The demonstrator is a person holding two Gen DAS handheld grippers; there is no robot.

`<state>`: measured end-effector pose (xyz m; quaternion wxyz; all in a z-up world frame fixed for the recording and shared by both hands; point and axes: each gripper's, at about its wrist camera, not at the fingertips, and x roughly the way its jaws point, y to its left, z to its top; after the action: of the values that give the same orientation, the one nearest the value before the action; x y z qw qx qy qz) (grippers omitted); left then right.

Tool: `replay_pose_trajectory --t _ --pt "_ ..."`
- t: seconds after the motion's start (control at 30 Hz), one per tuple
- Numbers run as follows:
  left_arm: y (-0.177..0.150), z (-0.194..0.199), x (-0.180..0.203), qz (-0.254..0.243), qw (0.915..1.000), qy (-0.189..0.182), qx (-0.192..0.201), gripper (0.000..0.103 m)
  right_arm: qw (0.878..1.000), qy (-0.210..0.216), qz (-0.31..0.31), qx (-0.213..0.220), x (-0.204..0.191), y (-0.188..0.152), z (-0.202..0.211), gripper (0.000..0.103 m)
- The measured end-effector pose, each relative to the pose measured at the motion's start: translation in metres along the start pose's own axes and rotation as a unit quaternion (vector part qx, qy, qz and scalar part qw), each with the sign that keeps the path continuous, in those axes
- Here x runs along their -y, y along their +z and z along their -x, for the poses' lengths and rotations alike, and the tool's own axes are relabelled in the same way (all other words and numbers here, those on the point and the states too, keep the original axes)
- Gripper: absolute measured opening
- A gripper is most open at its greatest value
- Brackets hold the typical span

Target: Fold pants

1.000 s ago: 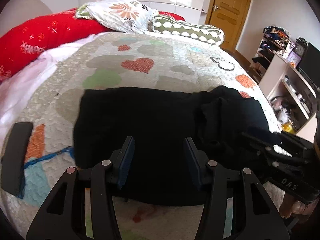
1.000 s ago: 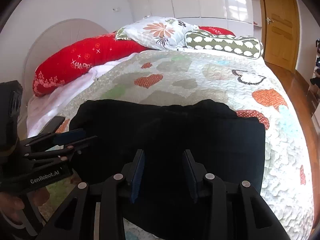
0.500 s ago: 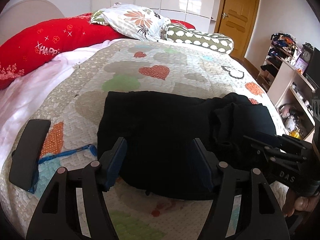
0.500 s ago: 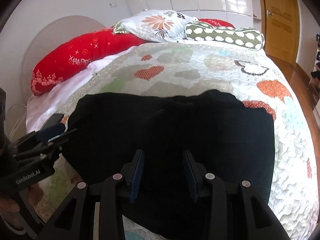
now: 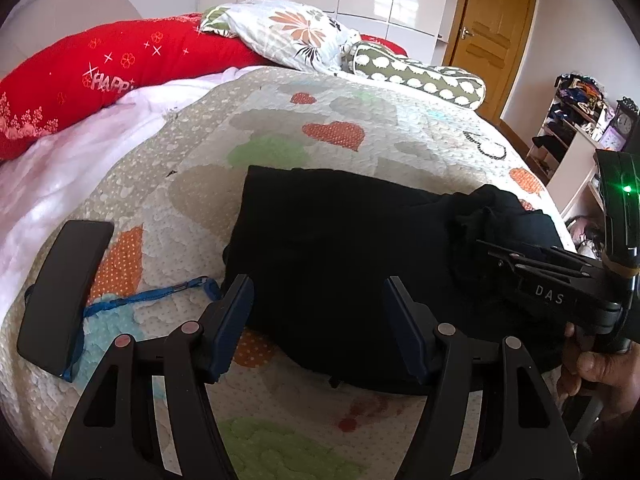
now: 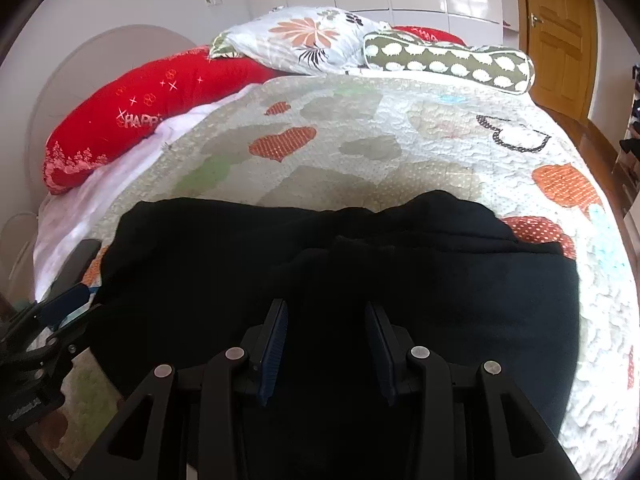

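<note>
The black pants (image 5: 340,240) lie folded in a flat rectangle on the quilted bed, with a bunched fold at their right end (image 5: 500,216). In the right wrist view the pants (image 6: 360,264) fill the middle. My left gripper (image 5: 318,320) is open and empty above the pants' near left edge. My right gripper (image 6: 326,340) is open and empty above the pants' near edge; it also shows at the right of the left wrist view (image 5: 532,276). The left gripper shows at the left edge of the right wrist view (image 6: 52,320).
A black phone (image 5: 64,292) with a blue strap (image 5: 152,298) lies left of the pants on the heart-pattern quilt (image 5: 320,132). A red bolster (image 5: 112,76), floral pillow (image 5: 288,36) and green pillow (image 5: 420,80) sit at the head. Shelves (image 5: 580,132) stand at the right.
My left gripper has pulled back and to the left and its jaws have opened wider. My right gripper has drawn back a little, jaws unchanged. The pants lie still.
</note>
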<state>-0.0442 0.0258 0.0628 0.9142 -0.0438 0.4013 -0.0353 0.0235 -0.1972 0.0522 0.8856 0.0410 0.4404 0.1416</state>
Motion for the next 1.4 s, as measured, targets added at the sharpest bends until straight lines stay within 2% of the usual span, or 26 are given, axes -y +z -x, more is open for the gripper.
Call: replay_pose_trajectory --t 0.13,0.4,0.53,0.63,0.73,0.83,0.9,0.97,1.03,1.13,1.4 --pt "-0.001 -0.003 -0.003 0.008 0.9999 -0.002 -0.006 0.067 1.0 0.002 0.002 -0.002 0.0 0.0 -0.003 0.041" --pt "-0.001 0.002 -0.003 0.012 0.9999 -0.005 -0.006 0.067 1.0 0.013 0.012 0.013 -0.006 -0.01 0.034 0.04" --pt "-0.003 0.003 -0.009 0.03 0.9993 -0.02 -0.013 0.067 1.0 0.017 0.014 0.009 -0.007 -0.024 0.04 0.04" --pt "-0.006 0.006 -0.015 0.046 0.9982 -0.036 -0.014 0.067 1.0 0.021 0.006 -0.007 -0.004 -0.036 0.029 0.041" --pt "-0.011 0.011 -0.022 0.061 0.9968 -0.05 -0.014 0.067 1.0 0.019 0.005 -0.004 -0.004 -0.04 0.026 0.042" --pt "-0.016 0.015 -0.031 0.075 0.9956 -0.055 -0.014 0.067 1.0 0.024 0.005 -0.002 -0.007 -0.032 0.034 0.042" --pt "-0.02 0.019 -0.038 0.091 0.994 -0.059 -0.013 0.077 0.999 0.033 0.016 0.008 -0.012 -0.024 0.04 0.042" --pt "-0.024 0.021 -0.044 0.107 0.992 -0.067 -0.01 0.081 0.998 0.047 0.029 0.014 -0.021 -0.015 0.041 0.042" --pt "-0.029 0.022 -0.049 0.12 0.9901 -0.073 -0.012 0.081 0.997 0.064 0.037 0.02 -0.028 -0.008 0.039 0.046" --pt "-0.03 0.017 -0.049 0.118 0.9911 -0.059 -0.019 0.081 0.994 0.088 0.054 0.026 -0.042 0.006 0.028 0.049" --pt "-0.027 0.008 -0.046 0.117 0.9918 -0.046 -0.022 0.081 0.992 0.102 0.079 0.004 -0.067 0.032 0.003 0.053"
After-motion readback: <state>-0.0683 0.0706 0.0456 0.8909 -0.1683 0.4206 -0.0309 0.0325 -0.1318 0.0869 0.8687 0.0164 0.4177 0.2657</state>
